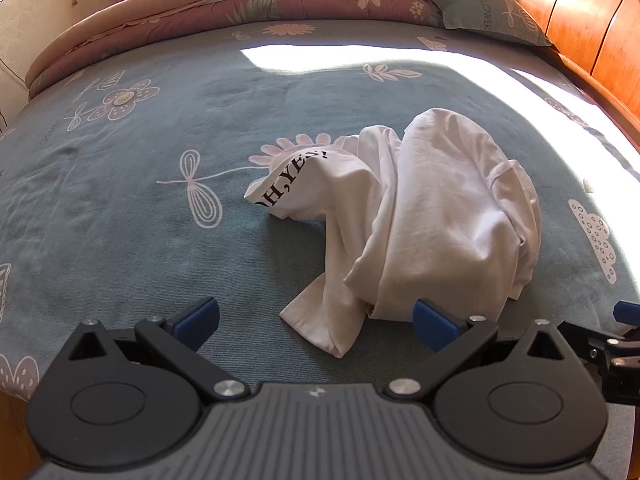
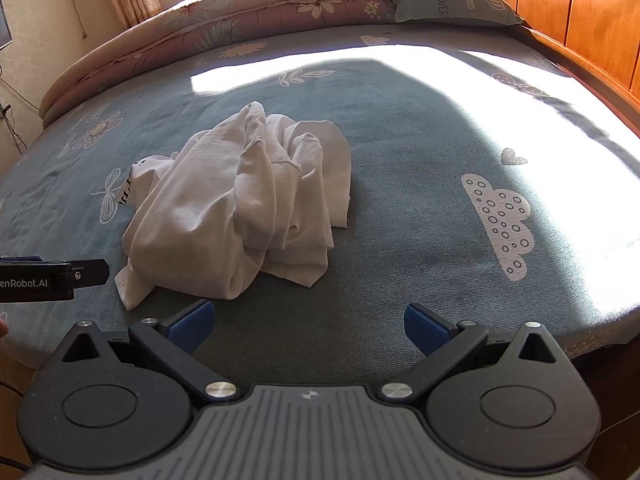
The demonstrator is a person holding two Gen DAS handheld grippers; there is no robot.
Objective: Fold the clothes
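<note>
A white T-shirt (image 1: 436, 216) with black lettering lies crumpled in a heap on the blue-grey bedspread (image 1: 132, 208). My left gripper (image 1: 316, 326) is open just short of the heap's near edge, with a loose white end of the shirt lying between its blue pads. In the right wrist view the same T-shirt (image 2: 240, 204) sits ahead and to the left. My right gripper (image 2: 308, 328) is open over bare bedspread (image 2: 400, 160), its left fingertip close to the shirt's near corner. Nothing is held by either gripper.
A folded floral quilt (image 1: 248, 4) and a pillow (image 1: 492, 12) lie at the bed's far end. A wooden headboard (image 1: 580, 20) runs along the right side. Bright sunlight crosses the far and right bedspread. The other gripper's black body (image 2: 52, 280) shows at the left edge.
</note>
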